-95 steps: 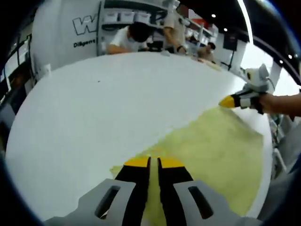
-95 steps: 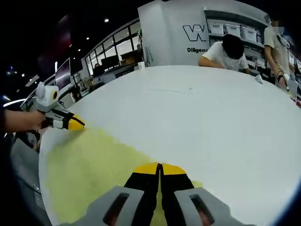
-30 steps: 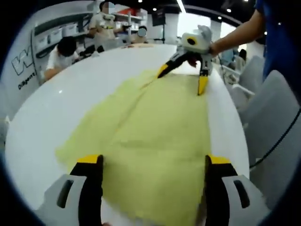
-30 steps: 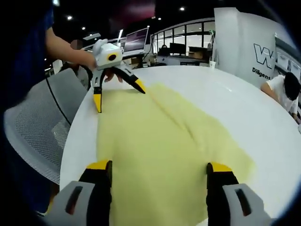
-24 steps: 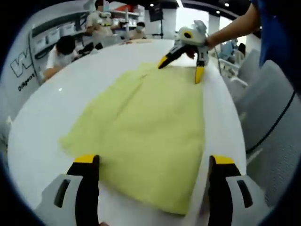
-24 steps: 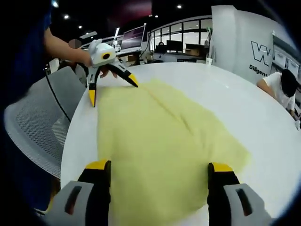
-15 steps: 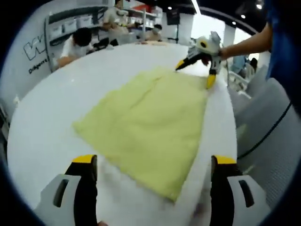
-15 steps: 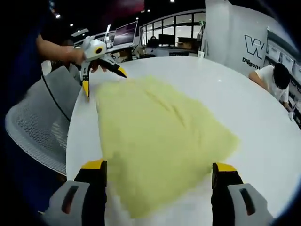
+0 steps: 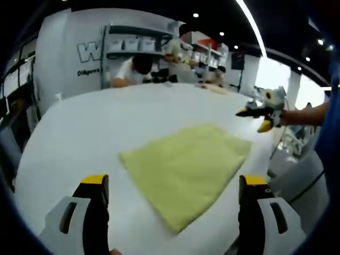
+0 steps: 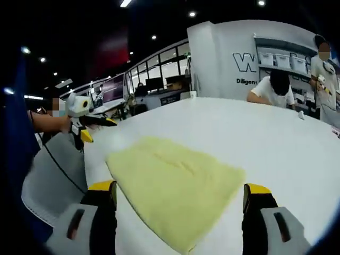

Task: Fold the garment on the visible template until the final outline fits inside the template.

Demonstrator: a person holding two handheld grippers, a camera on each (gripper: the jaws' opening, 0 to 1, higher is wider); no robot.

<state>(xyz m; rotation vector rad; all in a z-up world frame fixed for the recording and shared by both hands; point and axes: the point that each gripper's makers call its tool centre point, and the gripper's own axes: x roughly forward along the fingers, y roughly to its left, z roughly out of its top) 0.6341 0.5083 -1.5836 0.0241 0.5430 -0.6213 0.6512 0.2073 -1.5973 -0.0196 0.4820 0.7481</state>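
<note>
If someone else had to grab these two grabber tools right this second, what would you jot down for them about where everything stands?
Left gripper: open, holding nothing, raised over the table near the garment's nearest edge.
Right gripper: open, holding nothing, likewise raised at its side of the cloth.
Yellow garment: lies flat on the white table as a folded, roughly four-sided shape, touched by neither gripper.
Template: I cannot make out any outline on the table, so I cannot say whether the cloth fits it.
Done: the garment looks folded.
Left: check the fit; fold again if it overhangs.
</note>
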